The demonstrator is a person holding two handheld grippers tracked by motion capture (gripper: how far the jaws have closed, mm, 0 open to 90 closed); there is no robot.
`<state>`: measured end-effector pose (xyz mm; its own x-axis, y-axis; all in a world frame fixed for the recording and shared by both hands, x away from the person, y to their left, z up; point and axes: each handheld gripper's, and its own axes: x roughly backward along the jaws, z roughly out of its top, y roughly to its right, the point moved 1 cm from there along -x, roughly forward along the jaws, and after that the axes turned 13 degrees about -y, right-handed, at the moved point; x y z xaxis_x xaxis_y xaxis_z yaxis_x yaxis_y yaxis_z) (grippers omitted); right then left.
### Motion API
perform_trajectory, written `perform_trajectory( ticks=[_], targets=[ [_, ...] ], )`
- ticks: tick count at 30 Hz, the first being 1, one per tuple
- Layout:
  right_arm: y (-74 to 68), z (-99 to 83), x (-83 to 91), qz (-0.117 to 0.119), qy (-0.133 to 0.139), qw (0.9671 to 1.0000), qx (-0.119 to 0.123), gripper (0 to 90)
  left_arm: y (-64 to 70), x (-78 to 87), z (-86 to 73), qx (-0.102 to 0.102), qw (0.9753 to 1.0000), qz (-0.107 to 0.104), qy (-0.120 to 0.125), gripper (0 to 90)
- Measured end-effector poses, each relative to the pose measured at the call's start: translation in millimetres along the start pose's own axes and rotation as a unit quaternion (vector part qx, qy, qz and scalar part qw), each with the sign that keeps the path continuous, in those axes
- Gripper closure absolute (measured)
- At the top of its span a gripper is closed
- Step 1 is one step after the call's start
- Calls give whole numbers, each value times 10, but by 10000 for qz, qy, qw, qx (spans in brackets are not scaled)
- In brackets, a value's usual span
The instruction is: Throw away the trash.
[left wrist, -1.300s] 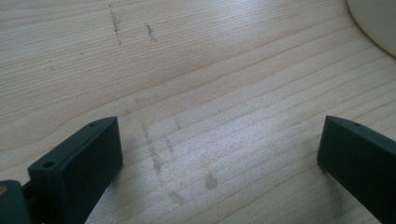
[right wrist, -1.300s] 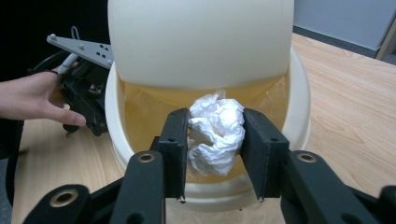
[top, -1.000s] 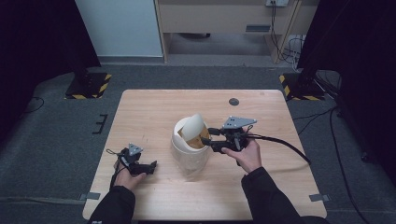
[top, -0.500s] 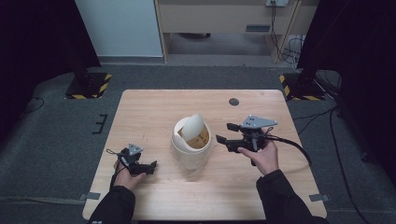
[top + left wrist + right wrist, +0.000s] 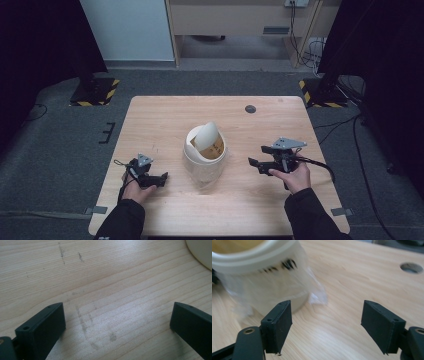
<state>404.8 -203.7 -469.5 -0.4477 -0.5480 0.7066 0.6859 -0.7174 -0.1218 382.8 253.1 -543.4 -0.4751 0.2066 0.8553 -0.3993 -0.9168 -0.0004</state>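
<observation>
A cream bin [image 5: 204, 161] with a tilted swing lid [image 5: 206, 134] stands in the middle of the wooden table [image 5: 165, 120]. A clear plastic liner hangs over its side [image 5: 274, 292]. My right gripper [image 5: 256, 164] hovers to the right of the bin, apart from it, open with nothing between its jaws; in the right gripper view [image 5: 327, 312] the bin [image 5: 254, 257] sits at the upper left. My left gripper [image 5: 161, 179] rests low at the front left, open and empty. In the left gripper view [image 5: 117, 312] it faces bare wood, with the bin's edge [image 5: 202, 251] at the top right.
A round hole [image 5: 250, 109] lies in the table's far right part, also seen from the right gripper [image 5: 411, 267]. Yellow-and-black striped stand bases [image 5: 95, 92] and cables [image 5: 345, 130] lie on the floor around the table.
My right gripper has drawn back from the bin's rim, moving right and toward the front edge. The left gripper and the bin have stayed where they were.
</observation>
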Motion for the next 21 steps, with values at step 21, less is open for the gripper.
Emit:
perform_trajectory(
  ticks=[21],
  targets=[
    [601, -568, -147, -828, -1004, 9893, -659, 143, -1, 0, 0, -3, 10000, -1, -1, 0]
  ],
)
